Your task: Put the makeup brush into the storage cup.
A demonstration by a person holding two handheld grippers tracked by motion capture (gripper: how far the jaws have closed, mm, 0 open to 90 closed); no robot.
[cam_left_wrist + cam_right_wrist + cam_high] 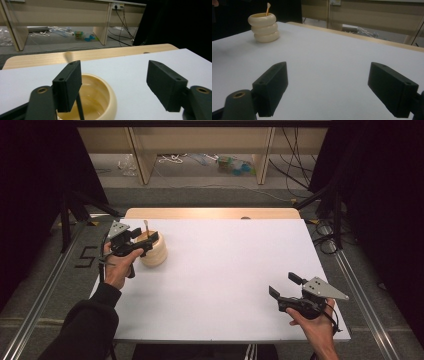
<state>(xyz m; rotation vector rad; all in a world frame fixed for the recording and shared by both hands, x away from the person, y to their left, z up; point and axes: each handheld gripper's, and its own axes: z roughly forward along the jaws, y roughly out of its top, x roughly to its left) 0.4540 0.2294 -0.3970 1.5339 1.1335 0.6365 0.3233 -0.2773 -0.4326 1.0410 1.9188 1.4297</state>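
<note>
Cream ribbed pot with wooden stick, both hand-held grippers spread, matte white table

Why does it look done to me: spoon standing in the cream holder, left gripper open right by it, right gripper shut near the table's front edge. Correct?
Not quite. The right gripper is open, its jaws wide apart with nothing between them, as the right gripper view shows. The spoon does stand in the cream holder, and the left gripper is open by it.

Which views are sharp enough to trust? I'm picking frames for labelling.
High view: evenly lit, white table slightly washed out, cream cup small but clear. Left gripper view: cup soft, the stick's tip blurred. Right gripper view: dim, cup in fair focus.
</note>
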